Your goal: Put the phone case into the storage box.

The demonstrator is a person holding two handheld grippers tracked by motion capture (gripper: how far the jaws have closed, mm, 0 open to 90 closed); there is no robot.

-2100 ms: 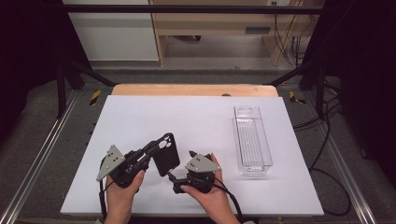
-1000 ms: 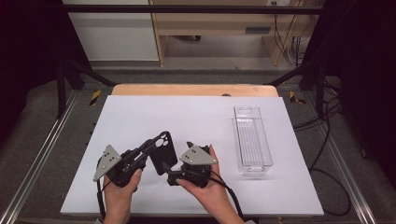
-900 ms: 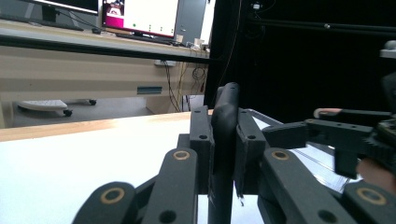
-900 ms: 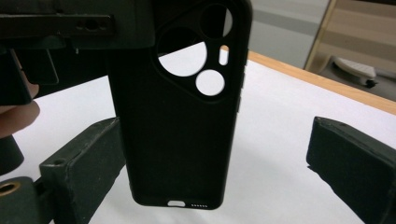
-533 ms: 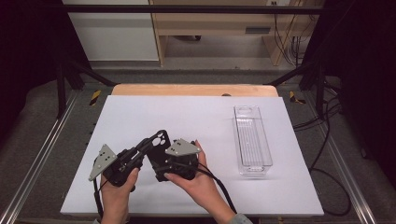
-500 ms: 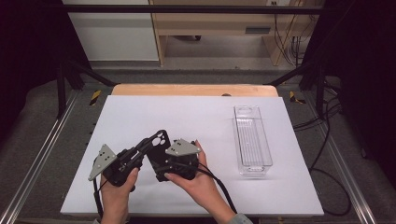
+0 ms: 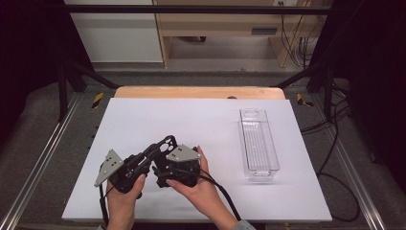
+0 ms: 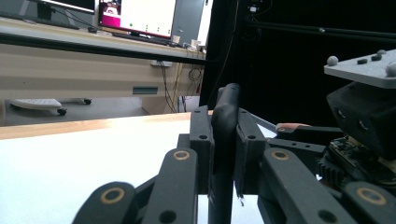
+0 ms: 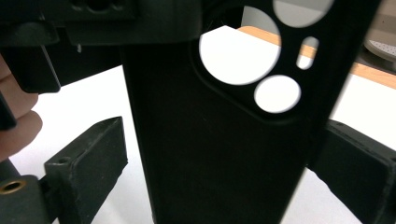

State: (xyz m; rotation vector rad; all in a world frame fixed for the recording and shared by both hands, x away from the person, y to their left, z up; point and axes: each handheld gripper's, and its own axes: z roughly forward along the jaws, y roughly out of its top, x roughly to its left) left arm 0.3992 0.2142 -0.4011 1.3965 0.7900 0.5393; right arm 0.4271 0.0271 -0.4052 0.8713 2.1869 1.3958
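While hovering low over counter (image 7: 201, 120), left tool (image 8: 224, 154) clamping phone case (image 9: 219, 140) edge-on, long axis pointing up and away. Right tool (image 7: 165, 172) sitting wide apart, straddling case's flat face, closest for taking over.

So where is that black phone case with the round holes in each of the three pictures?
High view: the phone case sits lower left of centre, standing up between the two grippers.
Left gripper view: seen edge-on at centre, clamped between that gripper's jaws.
Right gripper view: its broad back covers the middle, camera holes at upper right, with that gripper's jaws apart on either side.
Shared landmark: the white table top, behind the case in all three.
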